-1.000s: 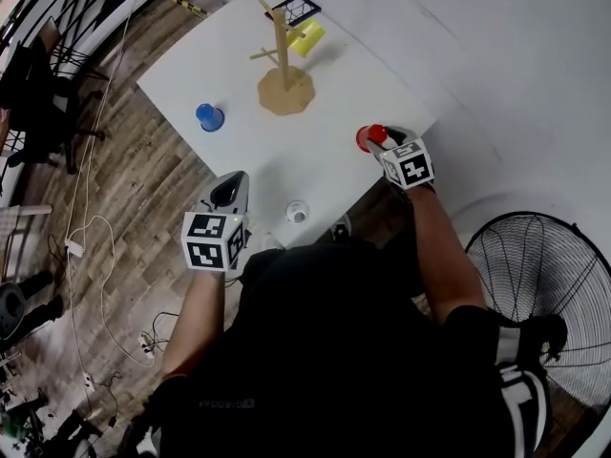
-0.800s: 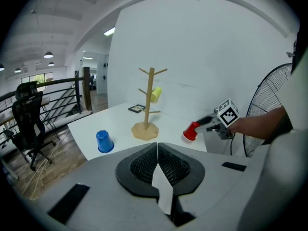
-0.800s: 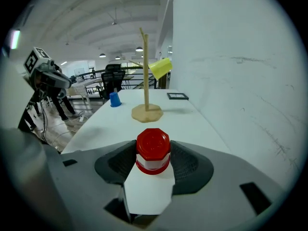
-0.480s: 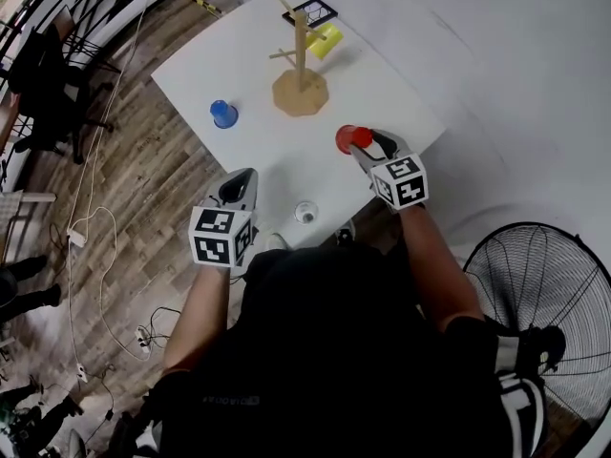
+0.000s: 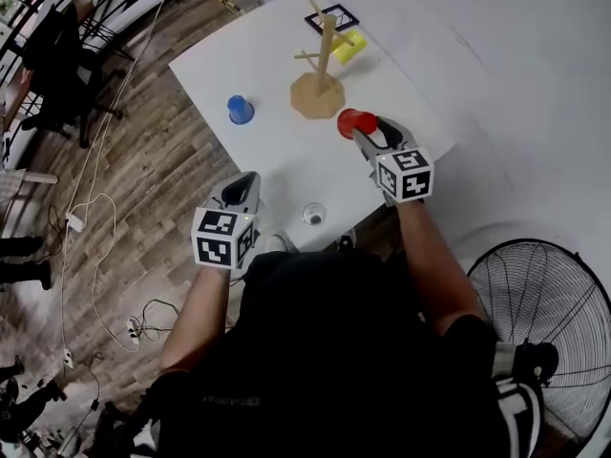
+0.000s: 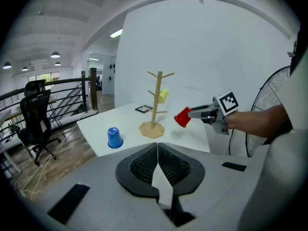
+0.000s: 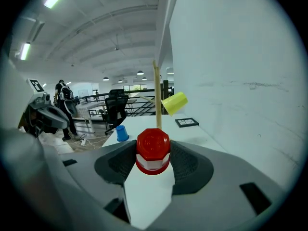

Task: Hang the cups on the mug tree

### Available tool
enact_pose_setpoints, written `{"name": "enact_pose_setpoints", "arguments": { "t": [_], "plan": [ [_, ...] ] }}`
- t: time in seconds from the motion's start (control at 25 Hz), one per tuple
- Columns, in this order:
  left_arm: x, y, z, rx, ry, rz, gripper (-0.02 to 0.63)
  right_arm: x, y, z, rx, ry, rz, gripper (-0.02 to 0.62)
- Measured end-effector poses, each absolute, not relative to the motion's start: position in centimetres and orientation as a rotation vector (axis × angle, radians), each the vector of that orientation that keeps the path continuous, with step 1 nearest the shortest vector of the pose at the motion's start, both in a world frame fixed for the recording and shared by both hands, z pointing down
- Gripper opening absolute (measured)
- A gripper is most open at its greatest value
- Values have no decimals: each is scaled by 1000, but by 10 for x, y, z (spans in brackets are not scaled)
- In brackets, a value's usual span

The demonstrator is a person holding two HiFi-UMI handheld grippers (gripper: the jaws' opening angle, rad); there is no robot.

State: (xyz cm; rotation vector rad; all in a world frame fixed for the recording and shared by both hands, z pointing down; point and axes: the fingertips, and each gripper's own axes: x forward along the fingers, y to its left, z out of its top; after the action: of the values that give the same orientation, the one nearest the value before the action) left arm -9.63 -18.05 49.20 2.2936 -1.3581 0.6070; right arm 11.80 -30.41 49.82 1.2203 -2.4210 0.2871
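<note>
The wooden mug tree [image 5: 320, 70] [image 6: 154, 105] [image 7: 157, 97] stands at the far side of the white table [image 5: 277, 156]. A yellow cup [image 5: 349, 46] [image 6: 162, 96] [image 7: 174, 102] hangs on one of its branches. My right gripper [image 5: 366, 129] [image 7: 153, 159] is shut on a red cup [image 5: 355, 122] [image 6: 183, 117] [image 7: 153, 150], held in the air just right of the tree's base. A blue cup [image 5: 240, 110] [image 6: 113, 137] [image 7: 121, 133] stands upside down on the table, left of the tree. My left gripper [image 5: 241, 191] [image 6: 157, 165] is shut and empty above the table's near edge.
A small framed picture [image 5: 337, 17] [image 7: 187, 122] lies behind the tree. A small white round object [image 5: 313, 215] sits near the table's front edge. A floor fan [image 5: 549, 322] stands at the right. Office chairs [image 5: 57, 55] and cables [image 5: 86, 237] are on the wooden floor at the left.
My right gripper has lifted the red cup and carried it toward the mug tree. The left gripper has barely shifted.
</note>
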Motion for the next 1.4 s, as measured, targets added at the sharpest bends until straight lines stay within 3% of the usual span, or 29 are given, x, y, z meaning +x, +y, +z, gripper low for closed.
{"name": "enact_pose_setpoints", "arguments": {
  "t": [0.52, 1.4],
  "plan": [
    [-120, -168, 492, 2253, -1417, 582, 17, 89, -356, 470, 1296, -2453, 199, 218],
    [-158, -138, 504, 2123, -1525, 537, 17, 64, -386, 531, 1245, -2322, 240, 218]
  ]
}}
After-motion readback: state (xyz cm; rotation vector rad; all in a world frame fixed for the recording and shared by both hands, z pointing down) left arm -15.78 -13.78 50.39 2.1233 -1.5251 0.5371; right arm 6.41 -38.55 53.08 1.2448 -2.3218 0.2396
